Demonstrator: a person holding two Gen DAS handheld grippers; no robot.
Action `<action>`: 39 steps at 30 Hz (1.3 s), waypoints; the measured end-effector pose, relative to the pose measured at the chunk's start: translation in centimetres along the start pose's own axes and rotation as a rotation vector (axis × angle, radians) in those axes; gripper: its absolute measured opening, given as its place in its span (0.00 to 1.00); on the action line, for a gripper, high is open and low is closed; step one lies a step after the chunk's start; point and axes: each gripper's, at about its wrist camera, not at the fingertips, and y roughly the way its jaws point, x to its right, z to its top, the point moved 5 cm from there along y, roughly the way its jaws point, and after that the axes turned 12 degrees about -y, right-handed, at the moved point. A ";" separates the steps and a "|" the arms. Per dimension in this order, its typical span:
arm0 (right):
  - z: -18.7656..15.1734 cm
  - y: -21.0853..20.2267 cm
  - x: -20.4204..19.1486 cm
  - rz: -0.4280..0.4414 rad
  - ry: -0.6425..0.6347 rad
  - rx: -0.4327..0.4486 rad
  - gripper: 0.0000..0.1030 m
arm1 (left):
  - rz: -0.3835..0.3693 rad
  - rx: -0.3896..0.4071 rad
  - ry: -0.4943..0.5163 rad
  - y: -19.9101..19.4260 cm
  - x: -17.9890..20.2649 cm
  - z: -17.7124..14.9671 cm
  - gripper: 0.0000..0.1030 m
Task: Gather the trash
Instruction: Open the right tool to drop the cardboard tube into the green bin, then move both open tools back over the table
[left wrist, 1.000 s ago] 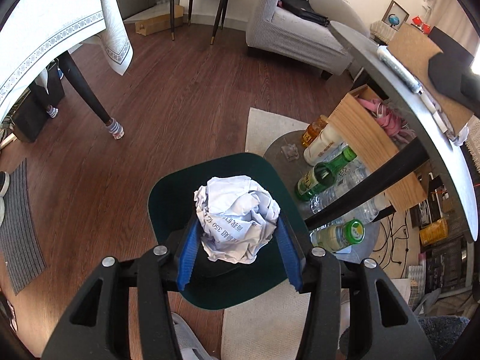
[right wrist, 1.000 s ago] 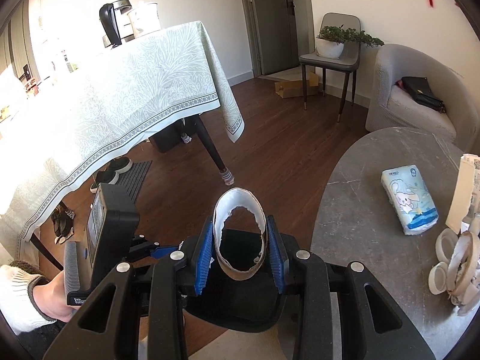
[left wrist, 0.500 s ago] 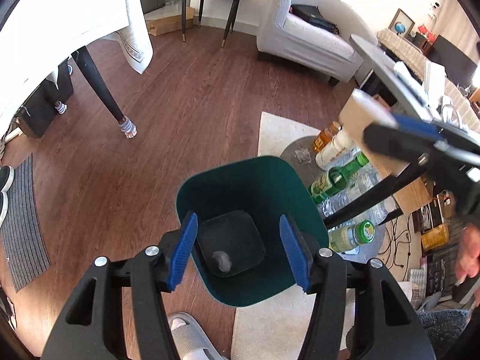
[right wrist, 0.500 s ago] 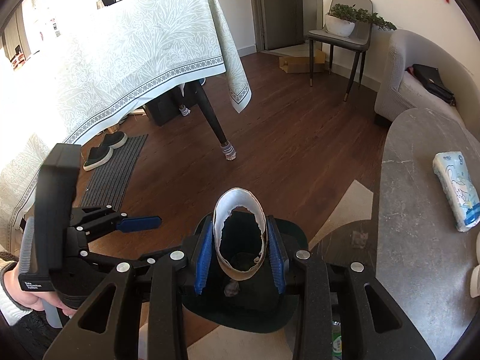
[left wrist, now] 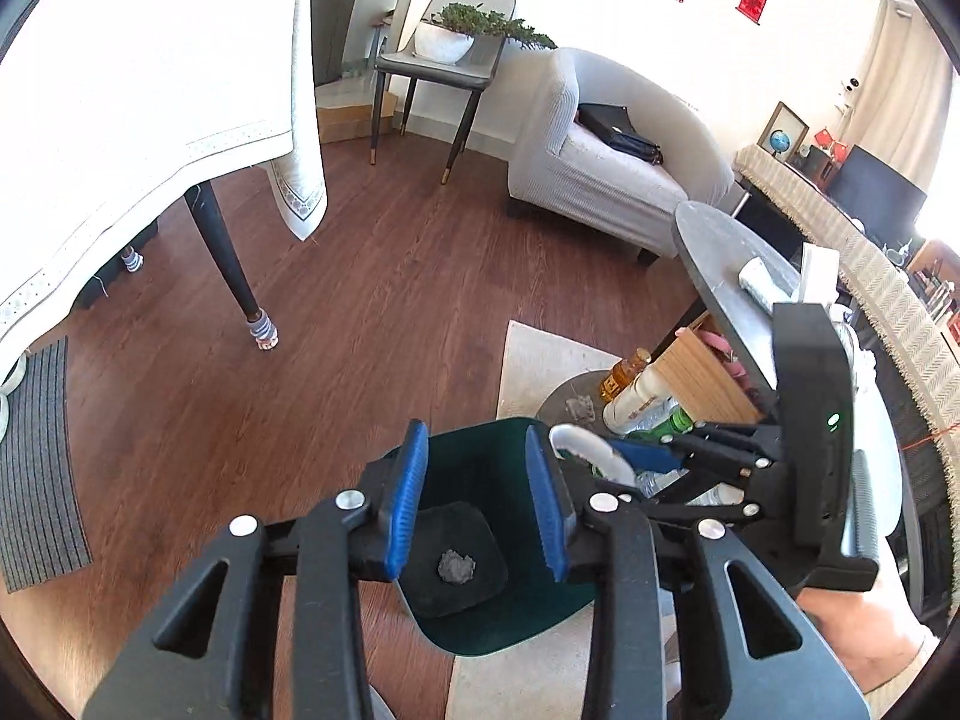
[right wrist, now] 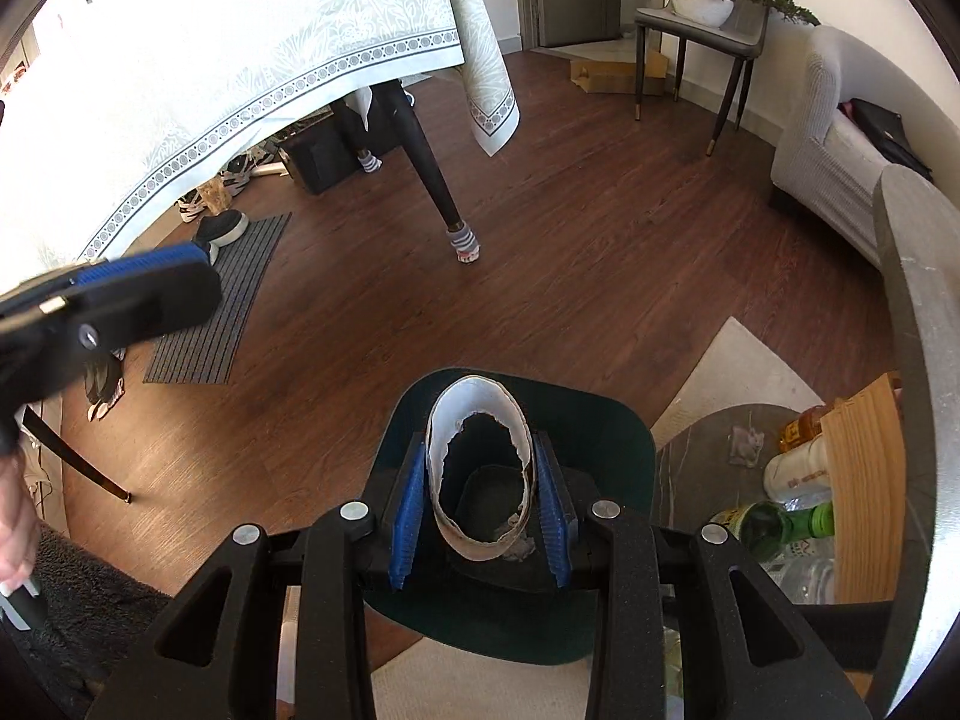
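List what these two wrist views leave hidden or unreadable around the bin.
- Left wrist view: crumpled paper in the green bin; shadow leaves it too dark for any print to read.
- Right wrist view: the bin floor is mostly hidden by the torn paper ring.
- Right wrist view: bottles cut off by the table edge.

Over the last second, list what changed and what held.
The left gripper let go of the crumpled paper ball, which now lies at the bottom of the green bin; its jaws stand open and empty. The right gripper moved over the bin. It stays shut on the torn paper cup.
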 end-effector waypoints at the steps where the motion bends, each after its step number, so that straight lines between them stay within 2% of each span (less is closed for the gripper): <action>1: -0.1 0.4 -0.1 0.001 -0.001 -0.010 0.33 | -0.008 0.009 -0.009 -0.4 0.1 0.4 0.34; 8: -1.7 2.4 -0.5 -0.005 -0.015 -0.099 0.36 | -0.051 0.075 -0.028 -3.1 1.5 2.5 0.33; 10: -2.1 2.5 -0.5 -0.033 -0.022 -0.112 0.46 | -0.062 0.086 -0.026 -3.7 1.9 2.7 0.33; 12: -2.4 2.6 -0.4 -0.034 -0.022 -0.122 0.52 | -0.067 0.099 -0.011 -4.2 2.6 2.8 0.33; 19: -3.1 1.9 -0.5 -0.011 -0.034 -0.116 0.52 | -0.071 0.125 0.011 -5.0 3.9 3.1 0.33; 23: -2.9 0.8 -0.9 0.031 -0.036 -0.082 0.52 | -0.075 0.140 0.030 -5.3 4.9 3.2 0.34; 33: -1.0 -5.0 -1.1 0.113 -0.020 0.085 0.52 | -0.059 0.177 0.040 -5.5 6.7 4.0 0.37; 38: 0.4 -8.8 -0.3 0.077 -0.024 0.181 0.52 | -0.052 0.192 0.052 -5.3 7.7 4.3 0.41; 39: 0.5 -9.6 0.1 0.066 -0.020 0.200 0.52 | -0.056 0.192 0.053 -5.2 8.0 4.3 0.45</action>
